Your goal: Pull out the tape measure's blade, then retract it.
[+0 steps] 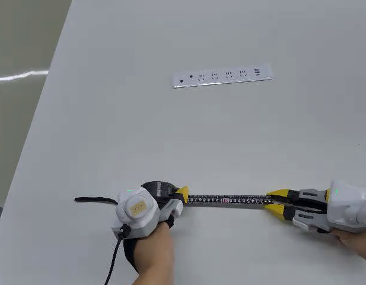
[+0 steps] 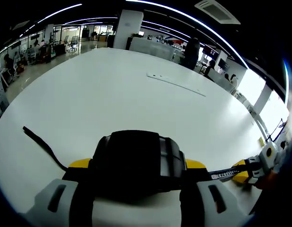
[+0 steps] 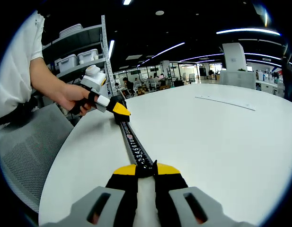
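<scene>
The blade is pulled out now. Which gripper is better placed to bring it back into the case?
Probably right: the right gripper is shut on the blade end and can guide it back; the left gripper only clamps the case.

White numerals are printed along the black tape measure's blade (image 3: 136, 150); in the right gripper view 3, 4, 5 and 6 can be made out. In the head view the printed markings are too small to be read.
</scene>
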Motion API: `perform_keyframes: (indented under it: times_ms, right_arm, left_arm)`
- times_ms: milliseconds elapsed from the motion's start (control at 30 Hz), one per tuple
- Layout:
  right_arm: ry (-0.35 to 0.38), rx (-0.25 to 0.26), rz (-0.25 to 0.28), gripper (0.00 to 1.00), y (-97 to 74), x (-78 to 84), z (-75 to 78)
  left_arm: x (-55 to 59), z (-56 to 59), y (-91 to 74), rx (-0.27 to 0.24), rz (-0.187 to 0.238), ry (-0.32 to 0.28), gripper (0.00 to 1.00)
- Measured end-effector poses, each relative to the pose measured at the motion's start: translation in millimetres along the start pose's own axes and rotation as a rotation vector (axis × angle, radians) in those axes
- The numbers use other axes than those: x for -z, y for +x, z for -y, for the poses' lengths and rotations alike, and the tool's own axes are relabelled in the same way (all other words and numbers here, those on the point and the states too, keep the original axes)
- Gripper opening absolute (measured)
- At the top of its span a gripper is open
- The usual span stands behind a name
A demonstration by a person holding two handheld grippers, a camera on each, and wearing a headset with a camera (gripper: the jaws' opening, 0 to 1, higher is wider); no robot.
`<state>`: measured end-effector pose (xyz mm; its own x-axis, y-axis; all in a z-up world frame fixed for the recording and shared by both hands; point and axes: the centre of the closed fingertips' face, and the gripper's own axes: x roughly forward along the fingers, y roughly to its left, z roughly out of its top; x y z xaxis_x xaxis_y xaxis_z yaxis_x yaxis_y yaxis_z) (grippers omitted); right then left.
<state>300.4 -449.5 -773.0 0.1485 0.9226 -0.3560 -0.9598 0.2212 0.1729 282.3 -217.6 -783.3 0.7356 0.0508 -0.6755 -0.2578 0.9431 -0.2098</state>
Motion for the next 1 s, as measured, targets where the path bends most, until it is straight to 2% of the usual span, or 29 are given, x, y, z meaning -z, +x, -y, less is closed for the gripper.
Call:
perform_keyframes:
  times_ms: [200,433,733,1000]
  right_arm:
    - [-0.004,-0.010,0.004,0.11,6.1,1.2,2.5]
    - [-0.011,-0.024,0.006,0.12,19.6,-1.1,-1.3]
    - [-0.008,-0.026,0.003,0.12,23.2,-1.4,-3.2]
    - [-0.007,-0.033,0.006,0.12,33.2,-2.4,-4.8]
  left_arm:
    - [-0.1,0.0,-0.3,0.000,0.001,0.000,0.72]
    - [-0.2,0.0,-0.2,-0.001,-0.001,0.000,0.72]
    - [-0.1,-0.5,0.2,-0.001,0.000,0.000,0.72]
    - [-0.2,0.1,0.0,0.000,-0.002,0.000,0.72]
